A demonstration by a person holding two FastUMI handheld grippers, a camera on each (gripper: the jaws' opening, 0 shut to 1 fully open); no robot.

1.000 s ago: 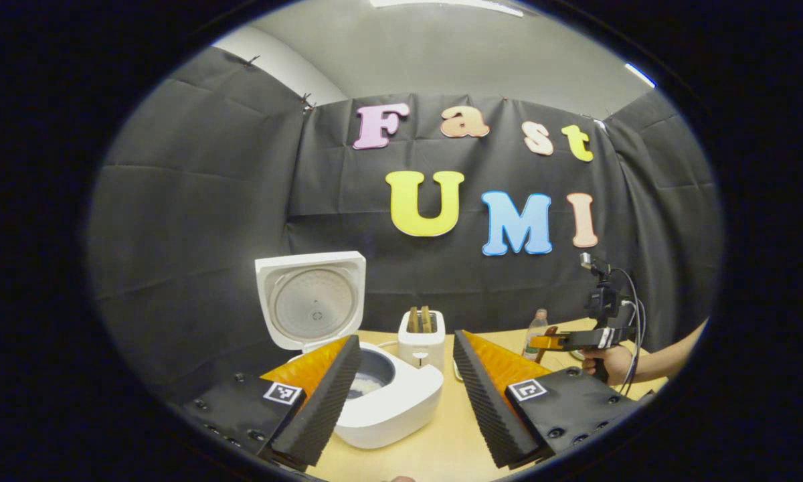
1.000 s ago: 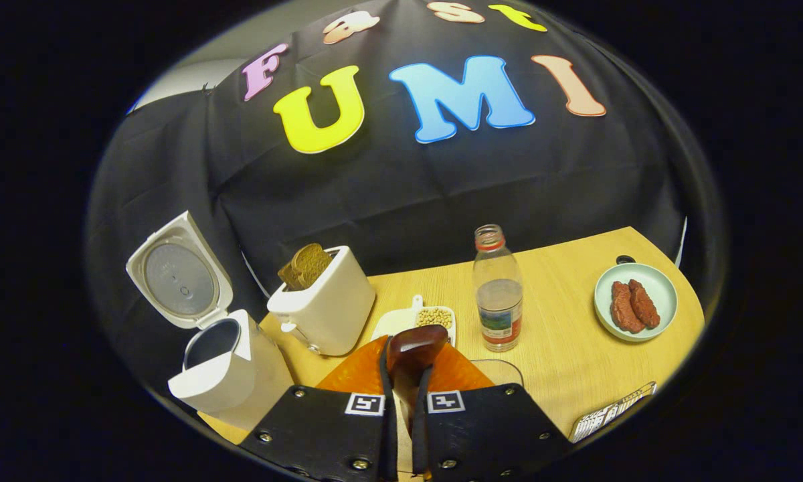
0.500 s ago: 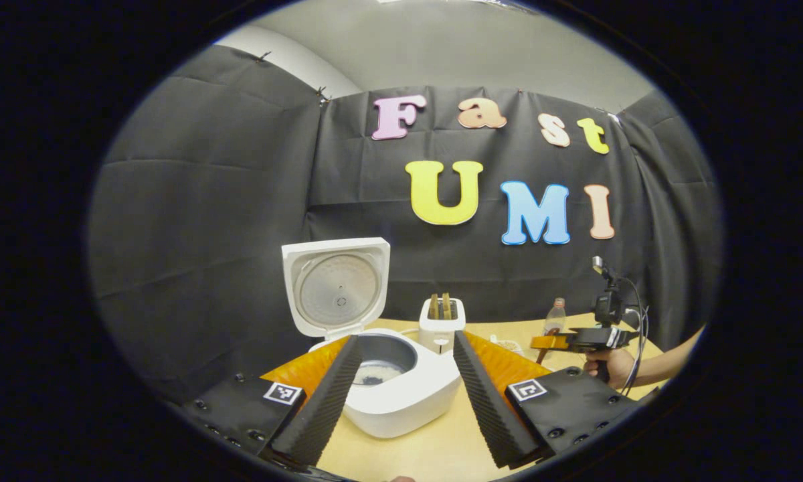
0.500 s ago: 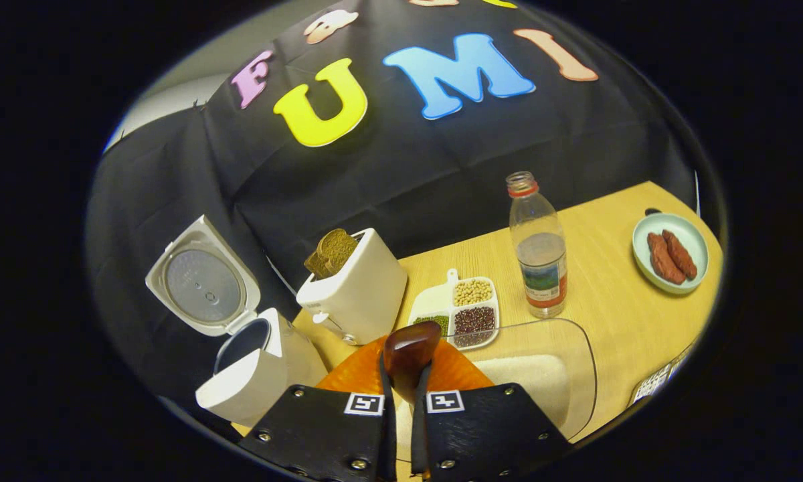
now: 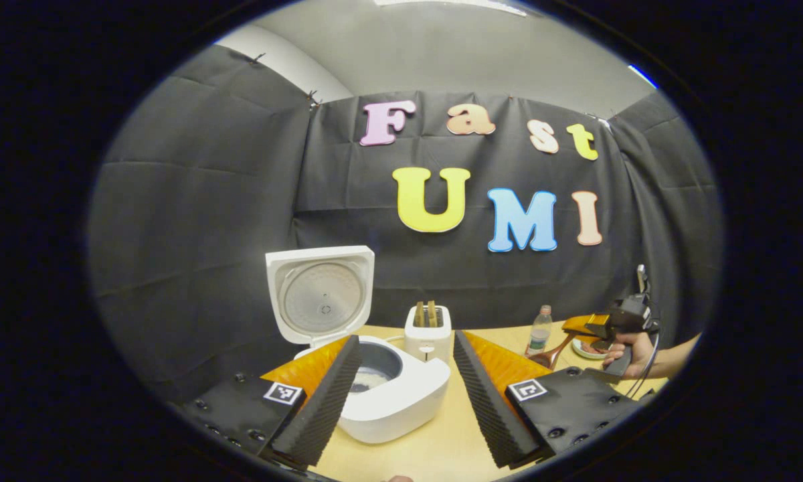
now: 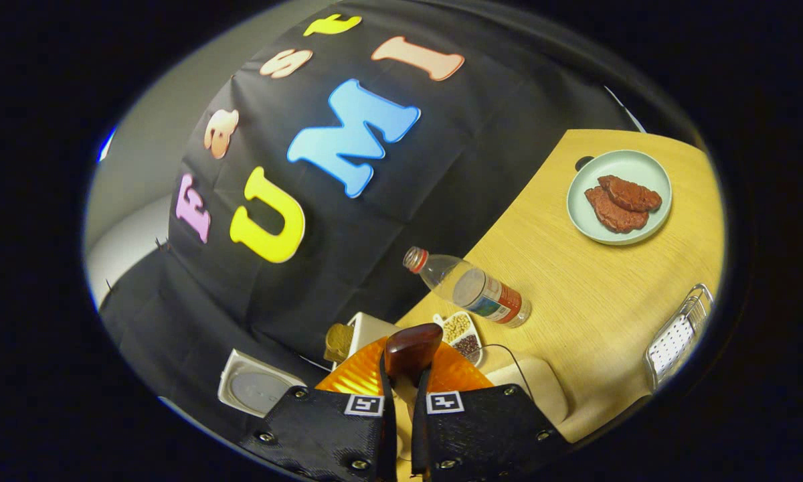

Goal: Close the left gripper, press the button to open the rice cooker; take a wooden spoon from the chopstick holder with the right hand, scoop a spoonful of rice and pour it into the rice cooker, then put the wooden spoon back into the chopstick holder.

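Since the earlier frames the right gripper (image 6: 401, 395) has been rolled sideways, so that in the right gripper view the table (image 6: 595, 281) is seen tilted steeply. In the left gripper view, the left gripper (image 5: 407, 381) is held with its jaws spread wide, nothing between them. The rice cooker (image 5: 388, 395) is seen between the fingers, near the table's left edge, its lid (image 5: 319, 294) raised upright and some rice visible in the pot. Behind it a white toaster (image 5: 428, 331) is placed, then a water bottle (image 5: 539, 331). In the right gripper view, the wooden spoon (image 6: 411, 351) is pinched by the right gripper's jaws, its bowl projecting past the fingertips. A plate of meat (image 6: 619, 196) is set toward the table's far right corner, and a wire holder (image 6: 679, 335) at the right edge.
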